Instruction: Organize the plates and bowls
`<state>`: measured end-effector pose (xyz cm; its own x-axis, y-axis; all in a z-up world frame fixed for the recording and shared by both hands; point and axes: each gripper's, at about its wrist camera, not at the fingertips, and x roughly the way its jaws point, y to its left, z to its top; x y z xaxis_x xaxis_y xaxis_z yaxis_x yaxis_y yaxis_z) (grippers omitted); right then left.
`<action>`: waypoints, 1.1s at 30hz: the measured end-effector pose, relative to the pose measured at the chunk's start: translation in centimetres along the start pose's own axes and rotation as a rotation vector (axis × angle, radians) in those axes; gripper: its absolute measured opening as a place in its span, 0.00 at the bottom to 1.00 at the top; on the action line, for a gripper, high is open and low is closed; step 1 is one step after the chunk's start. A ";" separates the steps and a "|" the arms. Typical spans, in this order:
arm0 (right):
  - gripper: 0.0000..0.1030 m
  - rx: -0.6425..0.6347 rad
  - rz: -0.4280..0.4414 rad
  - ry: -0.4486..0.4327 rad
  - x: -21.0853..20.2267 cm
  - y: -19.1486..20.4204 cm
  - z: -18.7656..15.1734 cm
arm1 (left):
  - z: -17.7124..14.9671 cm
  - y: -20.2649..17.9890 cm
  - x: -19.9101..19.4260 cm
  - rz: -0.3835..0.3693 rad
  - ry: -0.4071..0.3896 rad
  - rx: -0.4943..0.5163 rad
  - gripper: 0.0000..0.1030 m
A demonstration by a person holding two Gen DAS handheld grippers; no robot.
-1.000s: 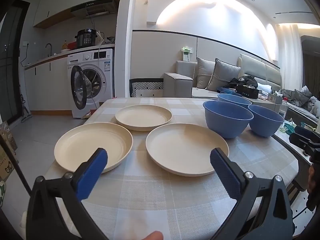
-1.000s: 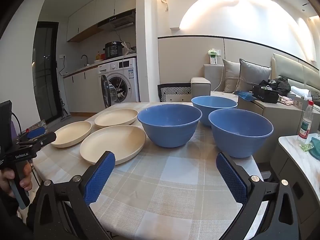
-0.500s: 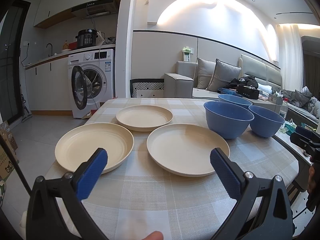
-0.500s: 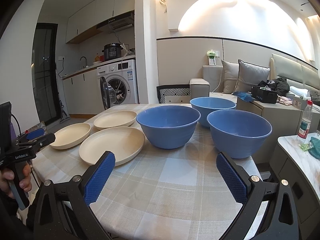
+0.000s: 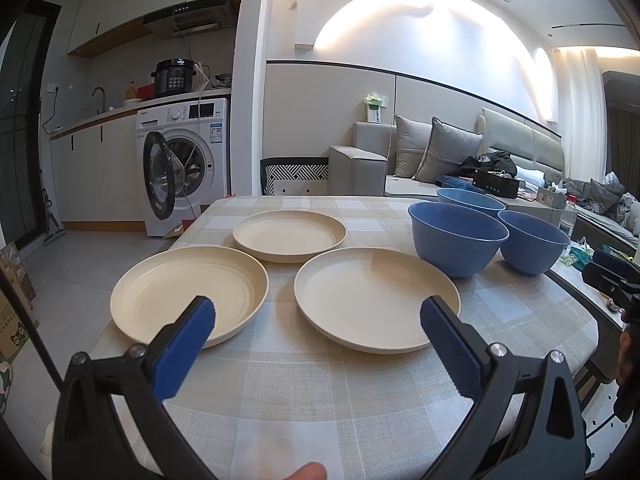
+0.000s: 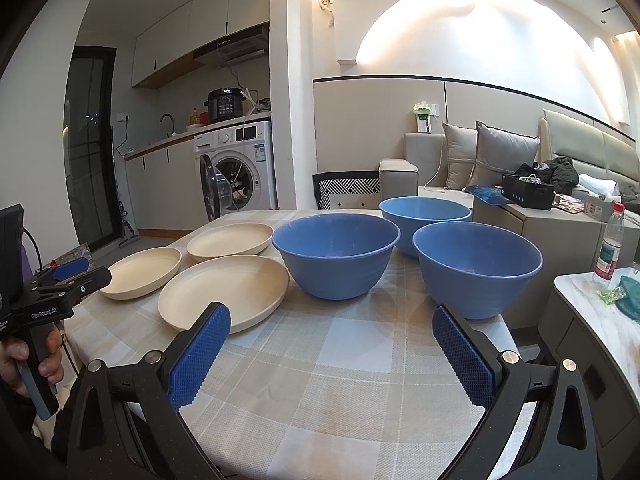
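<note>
Holding both tools above the near edge of the checked tablecloth (image 5: 304,392), you have your left gripper (image 5: 318,316) released, its blue pads spread wide with nothing between them. Its left pad overlaps the near rim of the left plate (image 5: 188,292) at 10 o'clock in that view, and its right pad sits over the near-right rim of the middle plate (image 5: 372,296) at 1 o'clock; whether either pad touches a rim you cannot tell. The far plate (image 5: 289,234) lies at 12 o'clock, just behind and between the other two.

Your right gripper (image 6: 331,320) is likewise released and empty, jaws wide apart. Through it, the left bowl (image 6: 335,260) stands at 12 o'clock, the right bowl (image 6: 477,266) at 2 o'clock just beside it, and the rear bowl (image 6: 425,216) behind the pair. All three blue bowls stand upright; all three cream plates lie flat, none stacked. A water bottle (image 6: 608,248) stands on the side counter at 3 o'clock, well apart from the bowls.
</note>
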<state>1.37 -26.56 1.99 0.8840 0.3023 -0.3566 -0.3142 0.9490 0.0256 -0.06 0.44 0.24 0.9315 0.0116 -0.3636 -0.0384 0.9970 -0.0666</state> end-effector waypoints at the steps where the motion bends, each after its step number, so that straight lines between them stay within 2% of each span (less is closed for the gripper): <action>1: 1.00 0.001 0.000 -0.001 -0.1 0.0 0.0 | 0.0 0.0 0.0 0.000 0.000 0.000 1.00; 33: 1.00 -0.001 -0.002 -0.001 -0.1 0.0 0.1 | 0.1 0.3 0.0 0.001 -0.003 -0.001 1.00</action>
<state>1.29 -26.60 2.09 0.8851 0.3004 -0.3556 -0.3126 0.9496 0.0242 -0.04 0.77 0.27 0.9327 0.0132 -0.3605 -0.0400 0.9970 -0.0669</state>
